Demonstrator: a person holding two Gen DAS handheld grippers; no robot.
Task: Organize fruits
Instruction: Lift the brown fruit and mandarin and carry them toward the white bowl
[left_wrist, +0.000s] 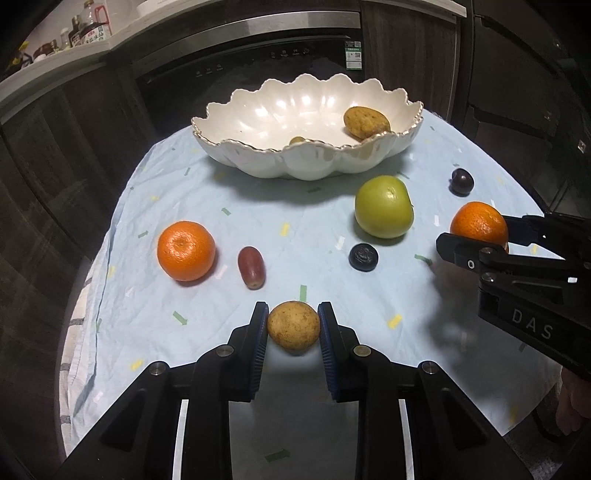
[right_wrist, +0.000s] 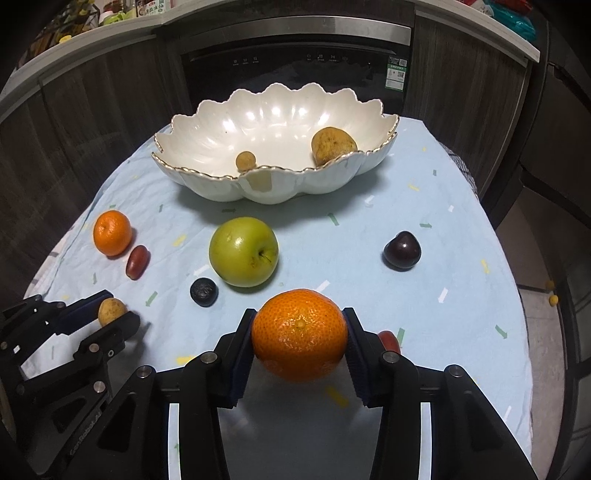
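Open cloth runs from the left gripper (left_wrist: 293, 325) straight to the bowl (left_wrist: 317, 162). On the right gripper (right_wrist: 300, 341) side, the green apple (right_wrist: 243, 256) and dark plum (right_wrist: 402, 251) flank a clear lane between them.

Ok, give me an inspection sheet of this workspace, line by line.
Surface: round table under a light blue cloth, wrinkled.
Job's things: scalloped white bowl holding a brown fruit and a small brown fruit; on the cloth a green apple, a loose orange, a red date, a dark plum, a dark wrinkled fruit.
Clutter: small red item partly hidden beside the right gripper.
Grippers: left gripper shut on a tan fruit; right gripper shut on a held orange.
Cables: nothing seen.
Surroundings: dark oven, wooden cabinets, shelf bottles.
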